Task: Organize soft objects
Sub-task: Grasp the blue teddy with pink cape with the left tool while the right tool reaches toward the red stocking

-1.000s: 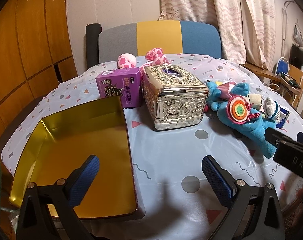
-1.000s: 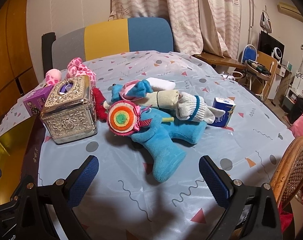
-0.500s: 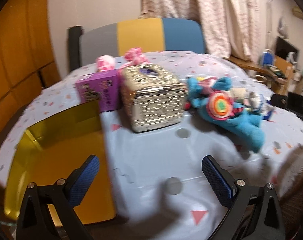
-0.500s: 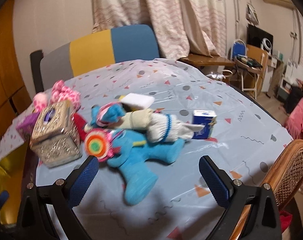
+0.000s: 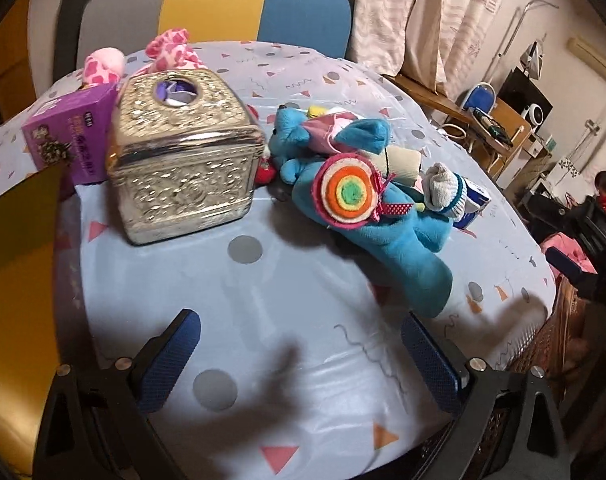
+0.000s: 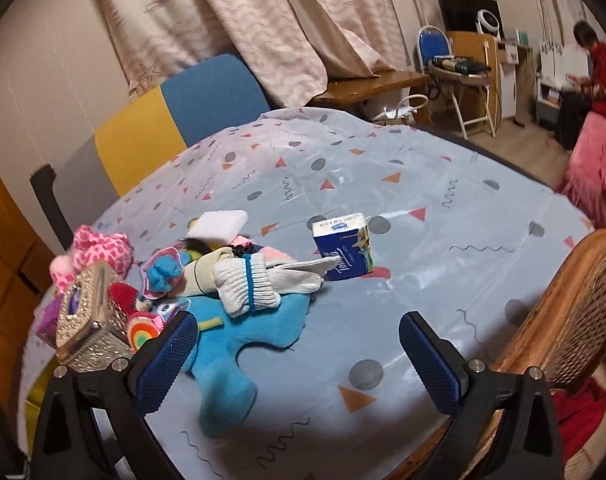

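A blue plush toy (image 5: 399, 248) with a round rainbow lollipop (image 5: 349, 191) lies mid-table; it also shows in the right wrist view (image 6: 239, 340). A white sock (image 6: 259, 282) and other soft items rest on it. A pink spotted plush (image 5: 169, 46) sits behind the silver tissue box (image 5: 181, 152). A gold tray (image 5: 15, 280) lies at the left. My left gripper (image 5: 299, 360) is open and empty, above the cloth near the plush. My right gripper (image 6: 299, 362) is open and empty, its left finger (image 6: 165, 360) over the plush's edge.
A purple box (image 5: 69, 136) stands left of the tissue box. A blue tissue pack (image 6: 343, 252) and a white sponge (image 6: 219, 224) are on the table. A wicker chair (image 6: 571, 308) is at the right edge, a colour-block chair (image 5: 215, 8) behind.
Both grippers have swung to the right. The left view now centres on the blue plush, with the tray slid to the left edge. The right view now shows more of the room.
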Available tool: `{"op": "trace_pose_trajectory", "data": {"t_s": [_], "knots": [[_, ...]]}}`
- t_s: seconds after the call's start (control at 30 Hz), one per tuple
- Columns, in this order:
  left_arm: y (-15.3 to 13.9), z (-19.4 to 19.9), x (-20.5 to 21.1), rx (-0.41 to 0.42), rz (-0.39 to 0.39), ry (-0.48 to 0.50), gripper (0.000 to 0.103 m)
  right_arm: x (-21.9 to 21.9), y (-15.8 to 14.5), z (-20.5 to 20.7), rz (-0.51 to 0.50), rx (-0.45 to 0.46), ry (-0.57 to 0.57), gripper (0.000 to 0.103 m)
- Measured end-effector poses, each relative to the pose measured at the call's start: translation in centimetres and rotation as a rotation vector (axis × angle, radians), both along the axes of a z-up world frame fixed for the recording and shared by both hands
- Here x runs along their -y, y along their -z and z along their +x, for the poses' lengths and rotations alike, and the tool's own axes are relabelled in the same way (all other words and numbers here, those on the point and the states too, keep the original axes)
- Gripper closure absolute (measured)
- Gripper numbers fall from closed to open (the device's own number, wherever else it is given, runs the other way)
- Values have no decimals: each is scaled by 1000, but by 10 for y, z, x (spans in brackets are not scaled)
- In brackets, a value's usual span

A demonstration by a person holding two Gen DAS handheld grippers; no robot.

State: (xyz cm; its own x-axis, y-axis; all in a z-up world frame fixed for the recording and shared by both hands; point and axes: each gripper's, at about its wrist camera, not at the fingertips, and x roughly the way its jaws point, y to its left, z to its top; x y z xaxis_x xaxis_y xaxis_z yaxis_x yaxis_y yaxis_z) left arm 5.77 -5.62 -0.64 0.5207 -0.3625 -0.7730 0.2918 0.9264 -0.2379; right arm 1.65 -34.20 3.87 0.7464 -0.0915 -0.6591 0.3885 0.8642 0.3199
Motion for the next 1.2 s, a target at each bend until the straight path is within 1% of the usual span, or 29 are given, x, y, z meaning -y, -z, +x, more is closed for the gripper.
{"op": "trace_pose_trajectory", "data": {"t_s": [0.1,0.13,0.2,0.27,0.37,0.4,0.47,0.57,0.7,0.73,0.77,0.8,0.83,0.87,0.9,0.93,0.97,1.07,1.13,1.2], "knots": [[0,7,9,-10,13,10,7,0,2,2,24,0,-18,0],[-1,10,12,-13,17,15,10,0,3,2,31,2,-23,0],[-6,18,20,-17,24,31,11,2,4,2,47,5,-27,0],[-17,30,29,2,37,49,11,3,5,2,63,7,-28,0],[-39,55,42,38,3,58,12,3,6,3,80,9,-41,0],[-45,65,47,56,-6,55,13,3,7,3,85,9,-44,0],[-52,83,58,68,3,51,21,4,8,4,100,10,-50,0],[-53,111,73,39,16,49,22,7,10,6,124,5,-55,0],[-44,144,99,2,49,47,23,5,10,7,122,6,-69,0],[-41,152,106,-8,61,50,29,5,10,7,121,4,-71,0],[-37,155,112,-13,83,51,48,5,10,8,120,2,-72,0],[-32,161,117,-16,106,53,60,4,10,8,119,2,-77,0],[-26,167,122,-23,126,65,83,4,10,8,119,3,-79,0],[-18,173,128,-39,153,85,86,4,10,8,119,3,-81,0],[-11,177,131,-63,166,104,86,4,10,8,119,4,-80,0],[-6,180,130,-77,150,117,88,4,10,8,120,5,-80,0],[-4,179,129,-73,138,117,88,4,10,8,120,6,-79,0],[-15,167,121,-3,103,134,88,4,10,9,119,2,-78,0],[-31,153,115,71,94,150,88,4,10,9,118,0,-77,0],[-49,140,105,128,60,166,88,3,10,9,119,1,-76,0]]}}
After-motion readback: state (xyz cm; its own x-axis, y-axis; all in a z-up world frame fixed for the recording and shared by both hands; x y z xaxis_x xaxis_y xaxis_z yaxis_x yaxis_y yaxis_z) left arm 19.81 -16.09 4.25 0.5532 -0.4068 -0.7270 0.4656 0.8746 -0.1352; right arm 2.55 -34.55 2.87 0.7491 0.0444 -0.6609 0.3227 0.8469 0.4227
